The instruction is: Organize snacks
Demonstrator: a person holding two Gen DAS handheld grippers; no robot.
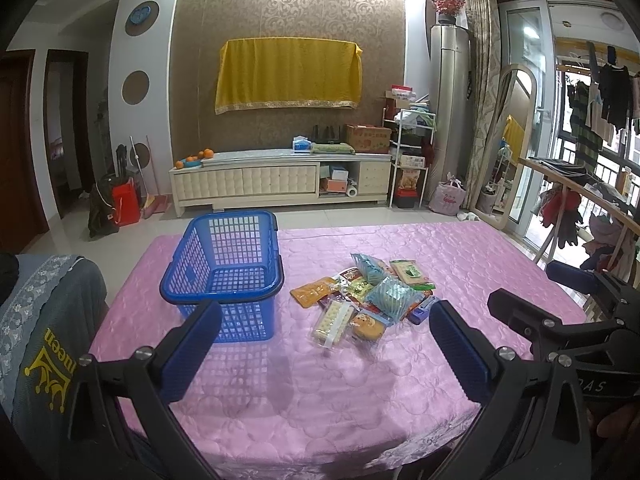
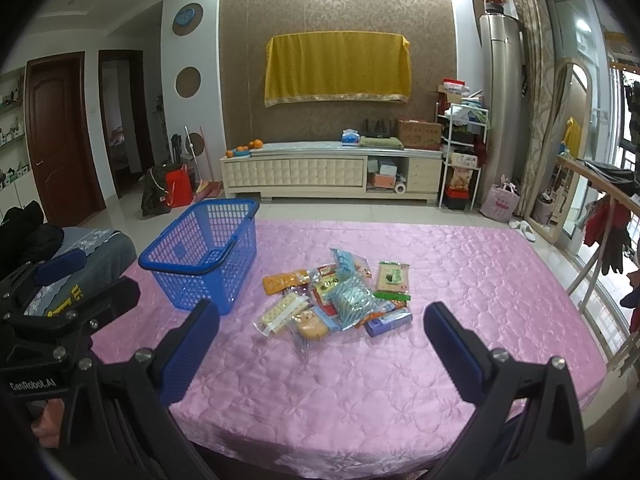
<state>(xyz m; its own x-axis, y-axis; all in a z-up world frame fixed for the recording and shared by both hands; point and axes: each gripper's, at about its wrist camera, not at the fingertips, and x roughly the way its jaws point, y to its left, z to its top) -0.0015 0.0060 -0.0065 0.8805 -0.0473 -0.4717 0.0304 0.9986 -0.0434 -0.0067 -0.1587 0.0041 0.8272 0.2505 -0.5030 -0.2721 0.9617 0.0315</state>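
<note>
A blue plastic basket [image 1: 228,272] [image 2: 204,252] stands on the left part of the pink quilted table [image 1: 320,400] [image 2: 460,280], and nothing shows inside it. To its right lies a pile of snack packets [image 1: 364,296] [image 2: 340,300], with an orange pouch, a teal striped bag and a green-labelled packet among them. My left gripper [image 1: 324,328] hovers open above the table's near side, short of basket and pile. My right gripper [image 2: 320,328] is open too, facing the pile from the near side. Neither holds anything.
A chair back with a grey cover [image 1: 44,320] stands at the table's left edge. A wooden rack with clothes [image 1: 580,200] is off the right side. Beyond the table are floor tiles and a low TV cabinet [image 1: 280,176].
</note>
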